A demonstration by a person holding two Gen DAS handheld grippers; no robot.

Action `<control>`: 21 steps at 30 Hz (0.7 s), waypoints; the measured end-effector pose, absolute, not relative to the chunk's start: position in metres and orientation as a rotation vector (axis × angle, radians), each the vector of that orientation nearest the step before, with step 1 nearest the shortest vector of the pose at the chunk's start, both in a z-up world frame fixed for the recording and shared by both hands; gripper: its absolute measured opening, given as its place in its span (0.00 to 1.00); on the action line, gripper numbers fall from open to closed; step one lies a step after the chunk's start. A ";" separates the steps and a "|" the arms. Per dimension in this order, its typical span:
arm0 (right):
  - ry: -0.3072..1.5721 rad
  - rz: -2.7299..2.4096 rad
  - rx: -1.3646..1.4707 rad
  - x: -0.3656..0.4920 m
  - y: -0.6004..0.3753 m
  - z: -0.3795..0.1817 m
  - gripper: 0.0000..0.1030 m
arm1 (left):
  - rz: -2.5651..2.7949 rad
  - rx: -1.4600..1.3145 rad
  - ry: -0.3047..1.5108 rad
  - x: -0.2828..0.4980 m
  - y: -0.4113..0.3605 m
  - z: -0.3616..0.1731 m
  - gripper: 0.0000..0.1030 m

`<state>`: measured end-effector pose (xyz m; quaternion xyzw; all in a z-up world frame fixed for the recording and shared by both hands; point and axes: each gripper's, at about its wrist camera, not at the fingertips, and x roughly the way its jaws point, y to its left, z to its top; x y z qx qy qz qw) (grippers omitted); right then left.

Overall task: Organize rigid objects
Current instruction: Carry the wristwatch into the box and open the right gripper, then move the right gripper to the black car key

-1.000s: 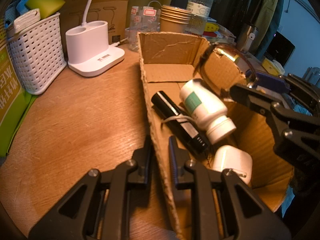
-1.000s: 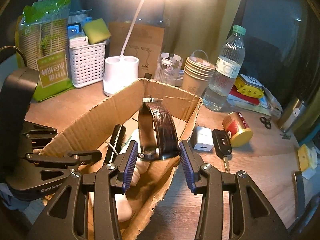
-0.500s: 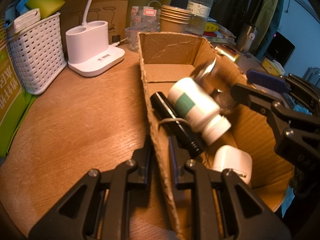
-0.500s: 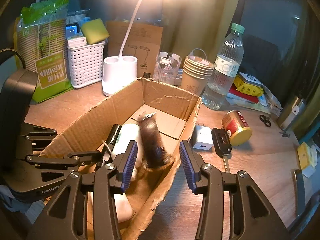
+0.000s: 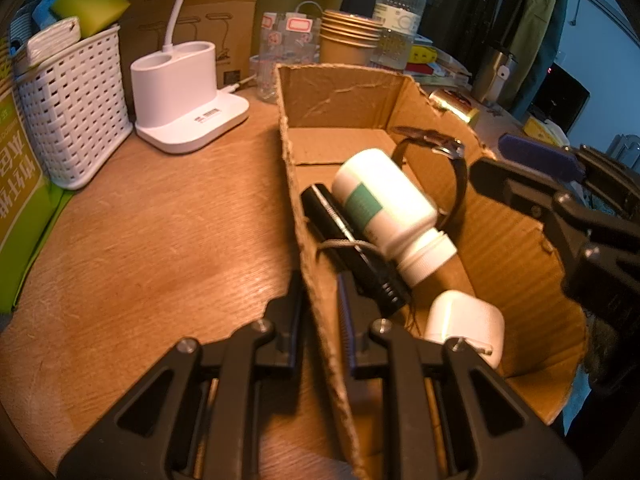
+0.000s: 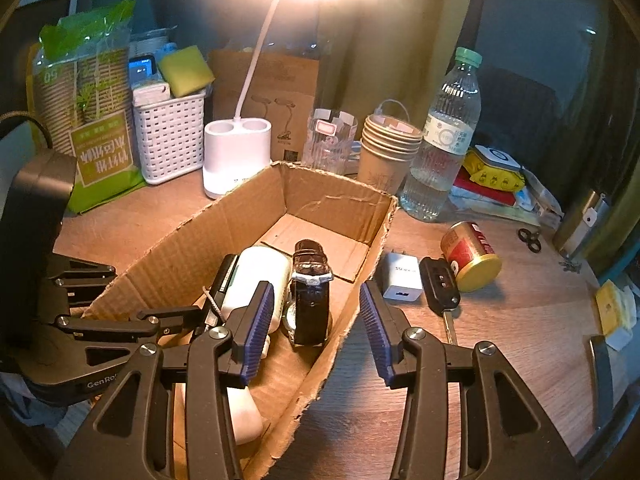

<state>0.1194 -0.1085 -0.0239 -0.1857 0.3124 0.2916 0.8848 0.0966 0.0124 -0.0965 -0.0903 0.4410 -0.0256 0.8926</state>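
A cardboard box point(image 6: 332, 200) point(image 5: 340, 96) sits on the wooden table. Inside lie a dark-strapped wristwatch point(image 6: 310, 288) point(image 5: 448, 152), a white pill bottle point(image 5: 384, 208) point(image 6: 256, 280), a black flashlight point(image 5: 352, 252) and a white case point(image 5: 464, 320). My left gripper point(image 5: 322, 300) is shut on the box's near side wall. My right gripper point(image 6: 316, 320) is open and empty above the box's right wall, just behind the watch. A white charger point(image 6: 400, 278), a black car key point(image 6: 440, 284) and a red can point(image 6: 472, 256) lie on the table right of the box.
Behind the box stand a white lamp base point(image 6: 236, 156), a white basket point(image 6: 168, 136), a glass point(image 6: 330, 140), stacked paper cups point(image 6: 388, 152) and a water bottle point(image 6: 444, 140). A green packet point(image 6: 92, 120) stands at the far left. Small scissors point(image 6: 530, 238) lie at the right.
The watch left my right gripper and dropped into the box, coming to rest beside the pill bottle, which shifted. My right gripper now stands open and empty. The left gripper has not moved.
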 end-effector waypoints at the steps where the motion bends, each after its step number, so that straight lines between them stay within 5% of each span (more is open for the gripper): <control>1: 0.649 0.605 -0.384 0.120 -0.109 -0.024 0.46 | -0.053 -0.187 0.915 0.097 0.013 -0.096 0.17; 21: 0.637 0.493 -0.277 0.145 -0.154 -0.015 0.46 | -0.054 -0.188 0.915 0.097 0.013 -0.097 0.17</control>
